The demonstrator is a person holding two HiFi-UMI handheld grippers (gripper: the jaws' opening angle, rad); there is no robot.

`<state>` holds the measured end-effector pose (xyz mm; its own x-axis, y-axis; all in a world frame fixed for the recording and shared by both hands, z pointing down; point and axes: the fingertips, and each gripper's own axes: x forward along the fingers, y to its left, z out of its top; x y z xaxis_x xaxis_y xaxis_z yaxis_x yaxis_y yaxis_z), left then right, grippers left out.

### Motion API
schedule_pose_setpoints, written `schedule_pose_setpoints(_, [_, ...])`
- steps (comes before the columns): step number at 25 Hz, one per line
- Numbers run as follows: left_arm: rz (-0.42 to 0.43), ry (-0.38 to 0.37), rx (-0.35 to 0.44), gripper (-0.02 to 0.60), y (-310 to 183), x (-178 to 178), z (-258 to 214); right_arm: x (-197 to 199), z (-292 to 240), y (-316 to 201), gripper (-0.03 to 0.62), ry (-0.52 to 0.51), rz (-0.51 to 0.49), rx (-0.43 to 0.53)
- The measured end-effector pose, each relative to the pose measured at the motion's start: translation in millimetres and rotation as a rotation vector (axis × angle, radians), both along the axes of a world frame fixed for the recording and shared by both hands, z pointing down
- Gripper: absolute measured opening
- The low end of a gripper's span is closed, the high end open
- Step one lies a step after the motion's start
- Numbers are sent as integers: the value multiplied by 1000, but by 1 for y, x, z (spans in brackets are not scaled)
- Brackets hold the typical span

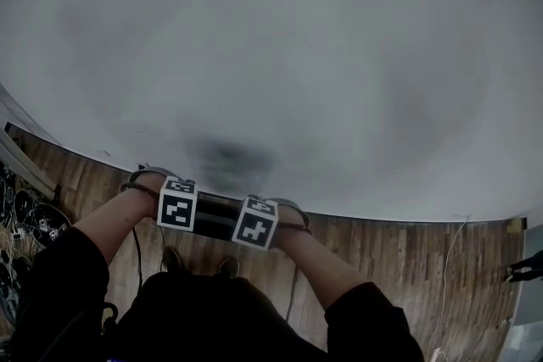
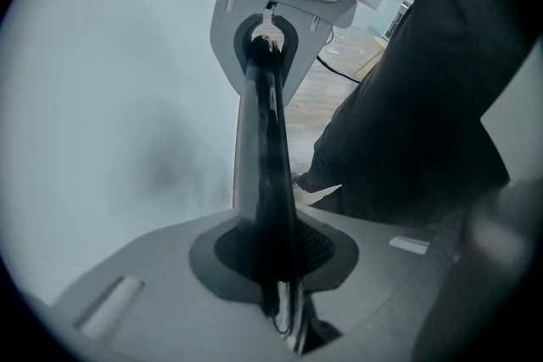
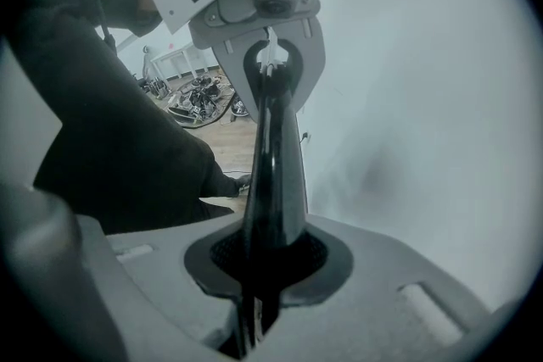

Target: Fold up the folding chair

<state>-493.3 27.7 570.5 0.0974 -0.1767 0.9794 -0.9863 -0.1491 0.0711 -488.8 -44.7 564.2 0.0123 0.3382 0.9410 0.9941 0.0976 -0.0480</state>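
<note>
Now, black bar (image 1: 215,216): a short, glossy dark length held level between two grippers at about 7 o'clock in the head view, close in front of the person's body and above a pair of shoes (image 1: 174,259)
Left gripper (image 1: 177,213): at 8 o'clock, marker cube uppermost; its own view shows the jaws drawn in to a narrow gap and clamped on one end of the bar, dark pads wrapped round it
Right gripper (image 1: 254,223): at 6 o'clock, near its partner, jaws likewise almost closed and biting the other end; each gripper view has the opposite gripper at 12 o'clock, facing it down the length of the bar
Why the double grip: a hold at each end looks meant to stop the bar swinging or twisting, with both forearms drawn in so the load sits near the body
Wall (image 1: 280,38): plain white, filling the head view from 9 through 12 to 3 o'clock, a soft shadow on it just above the grippers; the person stands close up to it
Floor (image 1: 399,254): wood boards in a curved band across the bottom, cables and gear (image 1: 34,220) heaped at the far edge between 8 and 9 o'clock, well apart from the hands
Folding chair: in no view; whether the bar is part of its frame cannot be told, and nothing seat- or back-shaped shows
Task reading: folding does not appear to be under way at this instant; the chair probably lies out of frame
</note>
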Motion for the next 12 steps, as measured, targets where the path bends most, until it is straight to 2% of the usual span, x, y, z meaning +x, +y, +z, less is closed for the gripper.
schedule_pose_setpoints(12, [6,10,3,58,0,-8,11,-6,12,0,57,30,6,10])
